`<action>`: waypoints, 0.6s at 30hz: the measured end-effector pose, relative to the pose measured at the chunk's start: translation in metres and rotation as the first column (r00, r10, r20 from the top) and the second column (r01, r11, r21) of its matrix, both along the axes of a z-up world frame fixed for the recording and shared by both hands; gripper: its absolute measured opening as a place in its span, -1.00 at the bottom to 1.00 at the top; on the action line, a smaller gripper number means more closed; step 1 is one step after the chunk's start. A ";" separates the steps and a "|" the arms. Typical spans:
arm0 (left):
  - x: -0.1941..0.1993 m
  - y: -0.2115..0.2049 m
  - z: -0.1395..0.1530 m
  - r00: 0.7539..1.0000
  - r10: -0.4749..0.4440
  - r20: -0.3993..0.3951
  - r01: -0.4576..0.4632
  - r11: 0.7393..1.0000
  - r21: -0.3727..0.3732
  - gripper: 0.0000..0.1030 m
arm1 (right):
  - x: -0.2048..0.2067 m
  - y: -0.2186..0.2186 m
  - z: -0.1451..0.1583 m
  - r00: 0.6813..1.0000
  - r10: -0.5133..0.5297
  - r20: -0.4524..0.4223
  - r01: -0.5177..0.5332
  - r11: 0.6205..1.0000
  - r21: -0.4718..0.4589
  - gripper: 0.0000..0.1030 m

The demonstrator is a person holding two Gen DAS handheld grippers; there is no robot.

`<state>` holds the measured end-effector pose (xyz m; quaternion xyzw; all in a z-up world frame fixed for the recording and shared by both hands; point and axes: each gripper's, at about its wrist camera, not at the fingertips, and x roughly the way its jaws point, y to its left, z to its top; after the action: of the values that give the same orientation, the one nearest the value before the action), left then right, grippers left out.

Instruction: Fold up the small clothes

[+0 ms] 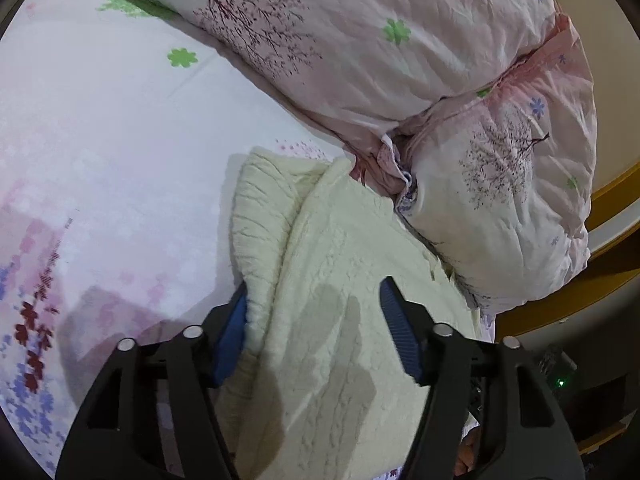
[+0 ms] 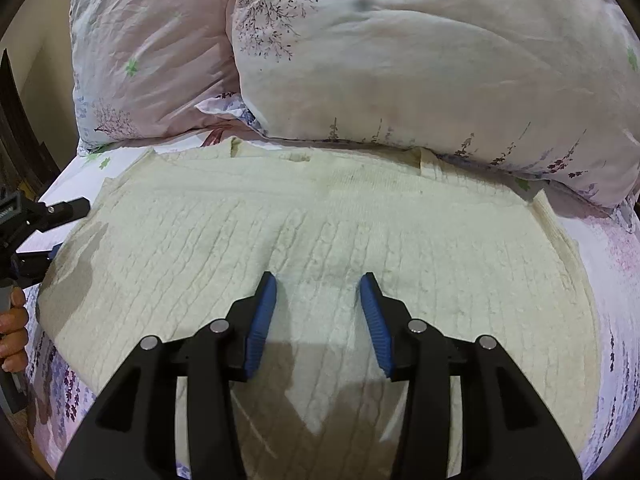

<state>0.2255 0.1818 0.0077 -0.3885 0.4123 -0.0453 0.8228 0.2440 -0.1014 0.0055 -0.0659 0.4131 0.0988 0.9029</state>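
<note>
— How's the light?
— Soft indoor light from above and behind: the fingers [image 2: 262, 312] cast grey shadows just below themselves on the cream sweater [image 2: 320, 240]. In the left view the bed sheet [image 1: 100, 140] left of the fingers [image 1: 394, 328] is washed out, nearly glaring
— Sharpness?
— Fair in the middle; fisheye bends everything outward, with dark corners

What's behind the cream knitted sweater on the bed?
Behind the cream sweater sits a bunched floral duvet, its lower edge touching the sweater's far edge. The flowered bedsheet shows around the sweater; whatever lies beneath is covered.
</note>
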 end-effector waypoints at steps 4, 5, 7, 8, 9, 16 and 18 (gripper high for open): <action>0.004 -0.005 -0.001 1.000 -0.012 -0.011 0.012 0.999 -0.033 0.03 | -0.002 0.001 -0.001 1.000 0.000 0.008 0.000 1.000 -0.005 -0.13; 0.005 -0.006 -0.001 1.000 -0.014 -0.014 0.014 0.999 -0.038 -0.04 | -0.002 0.001 -0.001 1.000 0.001 0.010 0.000 1.000 -0.007 -0.13; 0.007 -0.007 -0.001 1.000 -0.023 -0.018 0.022 0.999 -0.045 -0.22 | -0.002 0.002 -0.002 1.000 0.003 0.014 -0.003 1.000 -0.011 -0.13; 0.008 -0.008 0.000 0.999 -0.029 -0.019 0.028 0.998 -0.047 -0.37 | -0.003 0.002 -0.002 1.000 0.003 0.018 -0.003 1.000 -0.014 -0.13; 0.008 -0.009 0.001 0.999 -0.033 -0.019 0.032 0.998 -0.046 -0.47 | -0.003 0.002 -0.002 1.000 0.004 0.019 -0.004 1.000 -0.016 -0.12; 0.006 -0.023 0.039 0.995 -0.056 0.084 0.060 0.997 -0.048 -0.60 | 0.000 -0.009 0.006 1.000 0.000 -0.015 0.001 0.998 0.056 -0.05; 0.008 -0.032 0.053 0.991 -0.067 0.119 0.074 0.996 -0.054 -0.62 | -0.001 -0.023 0.014 1.000 -0.021 -0.023 0.023 0.993 0.112 0.08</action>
<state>0.2332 0.1500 0.0609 -0.3944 0.3753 -0.1092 0.8317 0.2426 -0.1241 0.0193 -0.0092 0.4176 0.1127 0.9016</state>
